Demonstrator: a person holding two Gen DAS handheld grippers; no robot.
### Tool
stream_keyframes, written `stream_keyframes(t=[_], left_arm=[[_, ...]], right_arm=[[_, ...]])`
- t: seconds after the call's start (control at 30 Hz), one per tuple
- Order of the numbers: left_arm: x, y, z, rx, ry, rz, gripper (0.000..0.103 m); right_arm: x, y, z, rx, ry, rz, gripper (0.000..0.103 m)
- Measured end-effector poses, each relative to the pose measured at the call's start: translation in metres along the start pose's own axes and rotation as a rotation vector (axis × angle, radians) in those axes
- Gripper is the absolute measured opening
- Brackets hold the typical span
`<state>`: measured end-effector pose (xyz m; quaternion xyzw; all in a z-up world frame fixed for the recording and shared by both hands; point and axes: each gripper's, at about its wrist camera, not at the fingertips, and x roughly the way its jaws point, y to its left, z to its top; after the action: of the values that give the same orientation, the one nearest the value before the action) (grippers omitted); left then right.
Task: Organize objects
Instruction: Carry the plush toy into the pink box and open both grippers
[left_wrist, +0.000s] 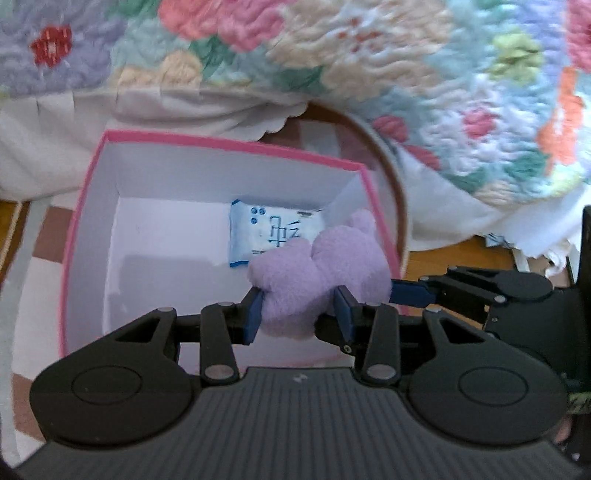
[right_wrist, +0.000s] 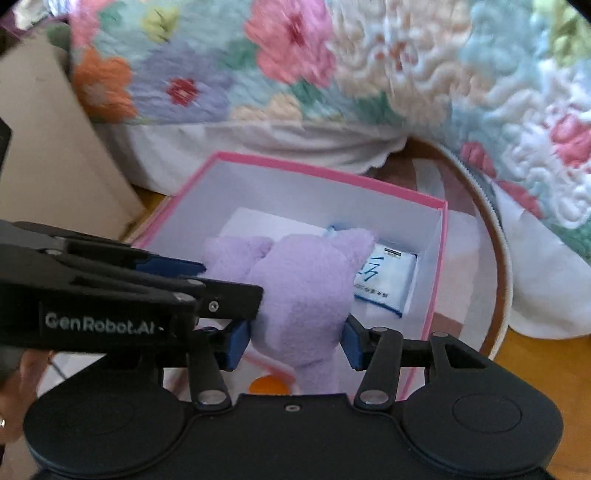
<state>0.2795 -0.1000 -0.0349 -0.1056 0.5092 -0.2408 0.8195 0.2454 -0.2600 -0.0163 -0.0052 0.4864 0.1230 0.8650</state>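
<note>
A purple plush toy (left_wrist: 317, 273) hangs over the near right part of an open pink box (left_wrist: 221, 144) with a white inside. My left gripper (left_wrist: 299, 314) is shut on the toy's lower end. My right gripper (right_wrist: 295, 339) is shut on the same purple plush toy (right_wrist: 303, 288), and its fingers (left_wrist: 410, 291) reach in from the right in the left wrist view. A white and blue packet (left_wrist: 273, 232) lies flat on the box floor behind the toy; it also shows in the right wrist view (right_wrist: 384, 280). The pink box (right_wrist: 439, 258) sits on a round mat.
A flowered quilt (left_wrist: 369, 55) and white bedding (left_wrist: 55, 133) rise right behind the box. A round checked mat with a brown rim (right_wrist: 498, 258) lies under the box on a wooden floor. A beige board (right_wrist: 48, 155) stands at the left. Something orange (right_wrist: 267, 386) lies below the toy.
</note>
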Motion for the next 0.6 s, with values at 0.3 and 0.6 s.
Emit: stream_keyframes(t=[0.3, 0.6], left_arm=[[0.06, 0.036, 0.006, -0.159, 0.11, -0.095, 0.039], [0.081, 0.038, -0.002, -0.205, 0.115, -0.068, 0.068]], right_arm=[[0.06, -0.018, 0.012, 0.039, 0.155, -0.089, 0.057], [0.076, -0.02, 0.009, 0.014, 0.233, -0.172, 0.065]])
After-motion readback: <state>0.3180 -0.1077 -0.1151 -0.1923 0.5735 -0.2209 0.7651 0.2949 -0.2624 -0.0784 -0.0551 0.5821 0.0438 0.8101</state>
